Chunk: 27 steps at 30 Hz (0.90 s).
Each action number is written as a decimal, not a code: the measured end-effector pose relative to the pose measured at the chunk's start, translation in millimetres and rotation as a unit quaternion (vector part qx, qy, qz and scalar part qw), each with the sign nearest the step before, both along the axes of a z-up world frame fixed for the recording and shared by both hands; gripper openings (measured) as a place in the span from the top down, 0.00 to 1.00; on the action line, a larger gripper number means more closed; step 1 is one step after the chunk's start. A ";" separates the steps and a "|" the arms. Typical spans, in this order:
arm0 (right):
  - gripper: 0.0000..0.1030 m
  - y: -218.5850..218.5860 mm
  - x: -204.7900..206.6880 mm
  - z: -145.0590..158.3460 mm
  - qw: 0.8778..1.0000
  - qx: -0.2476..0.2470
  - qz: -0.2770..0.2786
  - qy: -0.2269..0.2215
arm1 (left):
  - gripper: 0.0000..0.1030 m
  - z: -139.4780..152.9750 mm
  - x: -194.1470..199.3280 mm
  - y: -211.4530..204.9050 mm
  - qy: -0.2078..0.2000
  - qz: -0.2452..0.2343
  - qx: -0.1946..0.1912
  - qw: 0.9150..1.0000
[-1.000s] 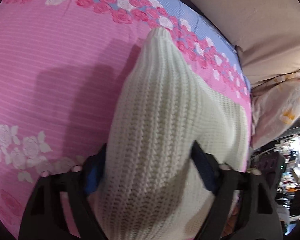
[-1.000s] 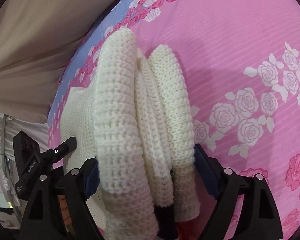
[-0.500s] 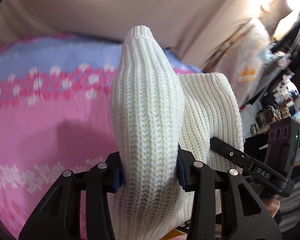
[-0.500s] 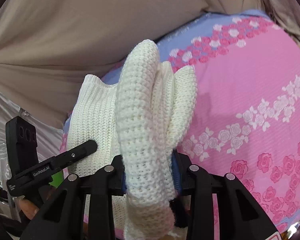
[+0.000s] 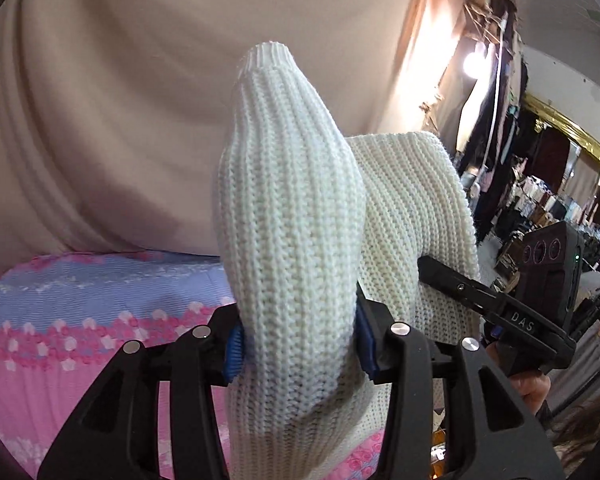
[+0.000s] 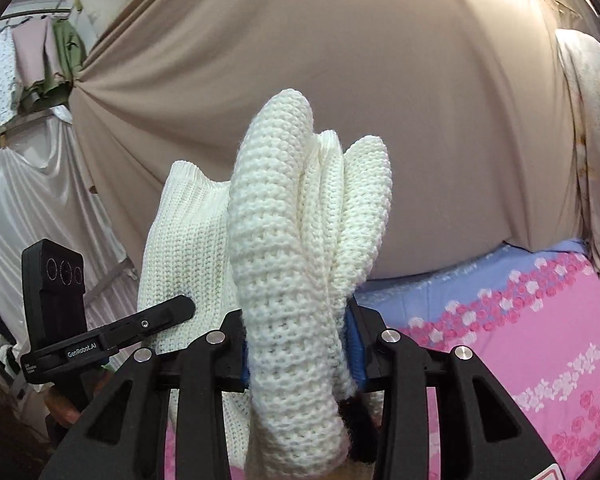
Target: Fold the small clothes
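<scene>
Gripping a bunched fold of the white knit sweater (image 5: 288, 216), my left gripper (image 5: 298, 346) has its blue pads (image 5: 231, 346) pressed into the wool from both sides, jaws narrowed to the thickness of the bundle. My right gripper (image 6: 302, 354) is likewise clamped on the same sweater (image 6: 284, 240), here several stacked folds standing upright between the fingers; a dark trim edge (image 6: 358, 428) shows at the bottom of the bundle. The garment spans between the two tools and is lifted above the pink floral bedspread (image 5: 28, 360), not resting on it. In the left view the right tool's body (image 5: 500, 312) sits just beside the sweater's right edge and carries the letters "DAS"; in the right view the left tool (image 6: 84, 346) lies against the sweater's left panel and reads "GenRobot.AI". Below and to the right, the bedspread (image 6: 540, 340) offers open surface, ending in a blue band against a beige draped cloth (image 6: 340, 60). Farther off, hanging garments (image 6: 16, 60) appear at upper left.
</scene>
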State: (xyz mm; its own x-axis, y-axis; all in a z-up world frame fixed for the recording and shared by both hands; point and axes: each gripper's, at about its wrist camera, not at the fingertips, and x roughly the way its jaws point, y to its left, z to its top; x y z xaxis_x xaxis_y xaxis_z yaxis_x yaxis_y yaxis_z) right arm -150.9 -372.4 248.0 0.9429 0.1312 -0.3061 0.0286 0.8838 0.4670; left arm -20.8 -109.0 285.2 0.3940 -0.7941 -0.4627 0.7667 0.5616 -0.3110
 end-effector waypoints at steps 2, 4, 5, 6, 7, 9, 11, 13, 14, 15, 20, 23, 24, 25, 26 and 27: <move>0.64 16.3 12.3 5.3 1.000 0.002 0.016 -0.005 | 0.56 -7.7 11.2 16.7 0.011 0.021 0.007 1.000; 0.63 28.8 31.8 -2.4 1.000 0.007 0.029 0.010 | 0.52 -38.0 34.2 31.0 0.041 0.054 0.031 0.997; 0.62 34.0 47.7 -15.3 0.999 0.020 0.039 0.024 | 0.46 -63.3 49.2 36.1 0.058 0.077 0.047 0.994; 0.60 37.8 60.0 -29.2 0.998 0.030 0.045 0.037 | 0.37 -88.3 61.0 38.8 0.065 0.097 0.067 0.991; 0.54 41.1 75.8 -50.1 0.996 0.040 0.052 0.053 | 0.34 -122.0 74.5 41.5 0.071 0.122 0.096 0.985; 0.49 45.3 110.4 -110.2 0.991 0.067 0.064 0.101 | 0.33 -194.0 98.1 50.8 0.081 0.181 0.163 0.967; 0.50 48.0 137.9 -191.2 0.978 0.070 0.030 0.192 | 0.39 -262.4 109.0 63.4 0.112 0.229 0.252 0.933; 0.56 53.5 143.9 -250.3 0.960 0.058 0.002 0.275 | 0.41 -291.3 103.2 77.4 0.130 0.241 0.286 0.918; 0.57 56.9 137.6 -270.5 0.952 0.066 -0.002 0.300 | 0.40 -298.6 94.3 86.0 0.138 0.238 0.275 0.921; 0.57 60.7 130.1 -280.0 0.948 0.080 0.001 0.308 | 0.37 -302.3 87.5 91.6 0.144 0.235 0.260 0.925; 0.45 81.0 111.0 -299.5 0.944 0.078 0.035 0.320 | 0.29 -328.2 79.3 89.8 0.217 0.208 0.203 0.932; 0.39 93.3 125.2 -313.7 0.938 0.060 0.047 0.339 | 0.27 -350.2 77.5 90.8 0.248 0.223 0.186 0.924; 0.39 95.9 131.8 -320.5 0.936 0.052 0.044 0.346 | 0.27 -361.4 79.2 92.1 0.263 0.225 0.182 0.920; 0.38 98.4 137.3 -325.9 0.934 0.044 0.043 0.352 | 0.28 -371.4 81.5 93.0 0.280 0.226 0.184 0.915; 0.38 99.6 142.2 -331.3 0.931 0.040 0.042 0.360 | 0.37 -379.6 85.0 92.6 0.296 0.219 0.183 0.911; 0.38 100.7 148.8 -340.7 0.926 0.037 0.040 0.374 | 0.70 -385.6 88.9 90.3 0.305 0.209 0.192 0.909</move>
State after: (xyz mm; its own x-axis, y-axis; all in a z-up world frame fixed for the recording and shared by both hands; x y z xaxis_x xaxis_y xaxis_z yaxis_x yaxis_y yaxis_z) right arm -2.1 -271.7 -92.7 0.4569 0.2390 -0.8568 0.3041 0.8632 0.4029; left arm 68.1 -18.7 -100.4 0.2005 -0.3675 -0.9081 0.2119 0.9213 -0.3260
